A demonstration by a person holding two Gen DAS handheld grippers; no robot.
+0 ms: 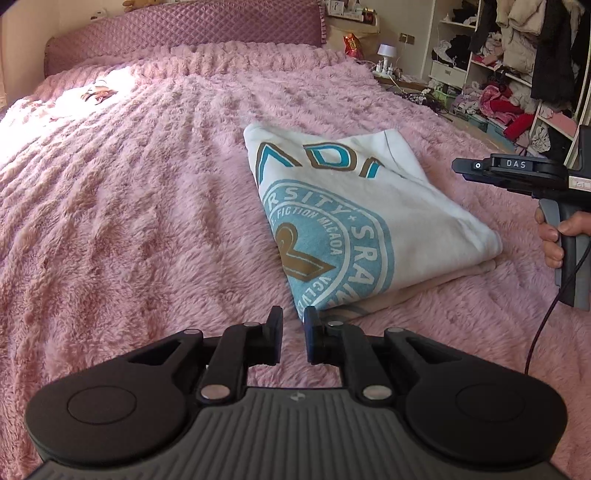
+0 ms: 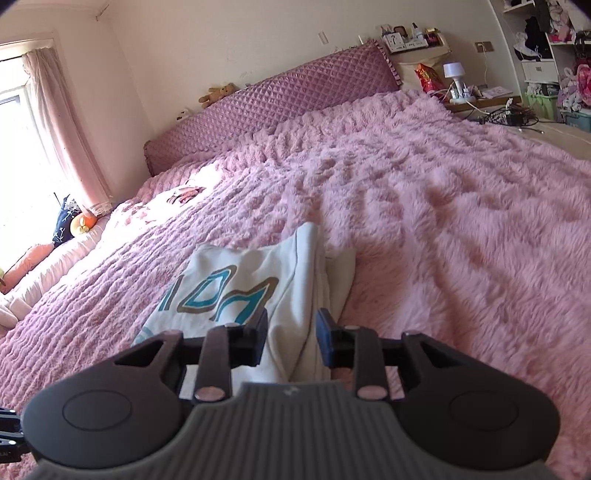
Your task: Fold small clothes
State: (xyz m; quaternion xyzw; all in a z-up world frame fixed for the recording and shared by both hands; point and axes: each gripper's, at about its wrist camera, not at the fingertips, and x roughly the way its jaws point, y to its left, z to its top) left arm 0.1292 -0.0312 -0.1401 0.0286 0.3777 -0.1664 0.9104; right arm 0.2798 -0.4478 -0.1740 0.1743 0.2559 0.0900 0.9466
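A white shirt (image 1: 373, 221) with a blue round print lies folded into a compact rectangle on the pink fluffy bedspread (image 1: 147, 206). My left gripper (image 1: 293, 334) hovers just short of the shirt's near corner, its jaws a small gap apart and empty. In the right wrist view the same shirt (image 2: 295, 280) lies under my right gripper (image 2: 291, 339), which is open above the folded edge with nothing held. The right gripper's body (image 1: 517, 171) and the hand on it show at the right edge of the left wrist view.
A quilted purple headboard (image 1: 184, 33) stands at the far end of the bed. A nightstand with a lamp (image 1: 386, 53) and shelves full of clothes (image 1: 509, 85) are at the right. A window with curtains (image 2: 55, 129) and cushions (image 2: 74, 221) are at the left.
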